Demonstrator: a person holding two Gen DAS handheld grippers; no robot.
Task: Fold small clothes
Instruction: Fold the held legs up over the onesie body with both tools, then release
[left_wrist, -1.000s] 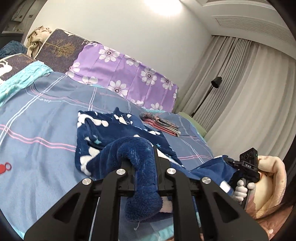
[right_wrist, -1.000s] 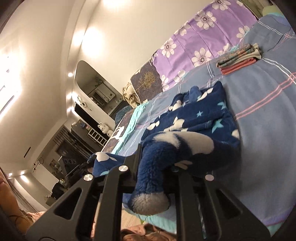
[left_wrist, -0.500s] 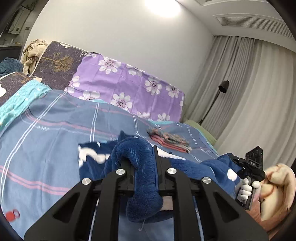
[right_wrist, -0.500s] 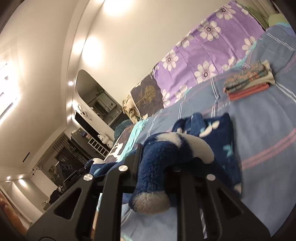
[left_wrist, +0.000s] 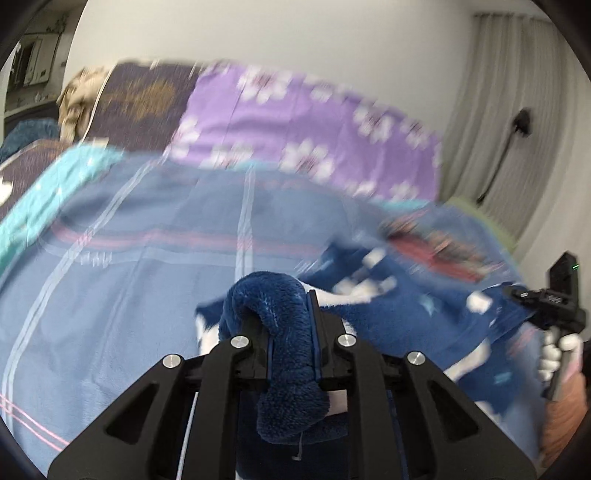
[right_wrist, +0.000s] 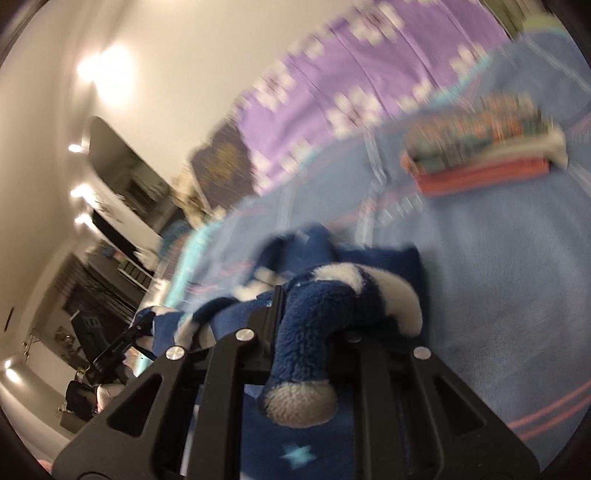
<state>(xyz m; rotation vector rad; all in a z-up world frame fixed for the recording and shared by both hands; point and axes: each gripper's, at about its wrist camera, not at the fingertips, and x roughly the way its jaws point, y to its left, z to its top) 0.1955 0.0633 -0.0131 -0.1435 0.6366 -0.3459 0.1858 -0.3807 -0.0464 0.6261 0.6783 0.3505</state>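
A small navy fleece garment (left_wrist: 399, 306) with white shapes and stars hangs stretched between my two grippers above the blue bedspread (left_wrist: 122, 280). My left gripper (left_wrist: 290, 325) is shut on one bunched edge of it. My right gripper (right_wrist: 314, 317) is shut on another bunched edge with a white patch (right_wrist: 388, 291). The right gripper also shows at the right of the left wrist view (left_wrist: 543, 302), held by a hand. Both views are motion-blurred.
A stack of folded clothes (right_wrist: 484, 147) lies on the bed near the purple flowered pillows (left_wrist: 306, 129). A dark patterned pillow (left_wrist: 144, 103) sits at the left. Curtains and a floor lamp (left_wrist: 521, 122) stand at the right.
Both grippers have carried the garment forward across the bed towards the pillows and the folded stack. The garment has lifted off the bedspread and both grips are unchanged.
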